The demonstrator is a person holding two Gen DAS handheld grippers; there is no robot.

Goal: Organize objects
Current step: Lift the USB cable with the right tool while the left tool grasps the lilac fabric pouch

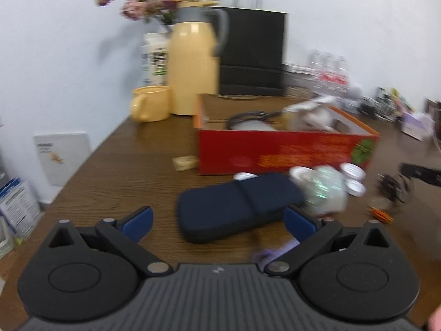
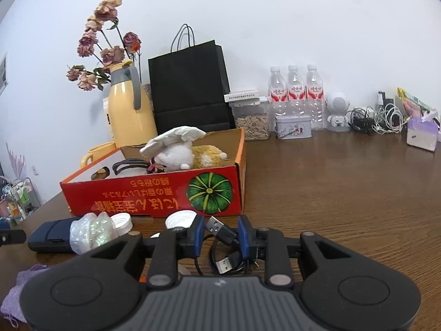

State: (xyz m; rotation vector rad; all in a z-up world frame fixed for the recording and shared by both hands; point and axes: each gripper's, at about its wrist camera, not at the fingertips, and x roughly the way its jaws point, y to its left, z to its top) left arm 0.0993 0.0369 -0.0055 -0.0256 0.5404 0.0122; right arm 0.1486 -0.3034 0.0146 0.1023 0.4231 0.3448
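An open red box [image 2: 154,193] with a pumpkin picture stands on the wooden table; it also shows in the left wrist view [image 1: 284,151]. Inside lie a plush toy [image 2: 182,151] and a dark cable coil [image 2: 129,165]. My right gripper [image 2: 221,235] is shut on a black USB cable [image 2: 224,234], just in front of the box. My left gripper [image 1: 217,220] is open, its fingers either side of a dark blue case [image 1: 237,204] lying on the table. An iridescent crumpled bag [image 1: 325,190] and white bottle caps [image 1: 352,178] lie beside the case.
A yellow thermos jug [image 2: 129,110], yellow mug [image 1: 151,103], dried flowers and a black paper bag [image 2: 190,85] stand behind the box. Water bottles [image 2: 296,93], a seed jar, a tin, a small robot figure, tangled chargers and a tissue box [image 2: 421,135] line the back right. A purple cloth [image 2: 16,295] lies near left.
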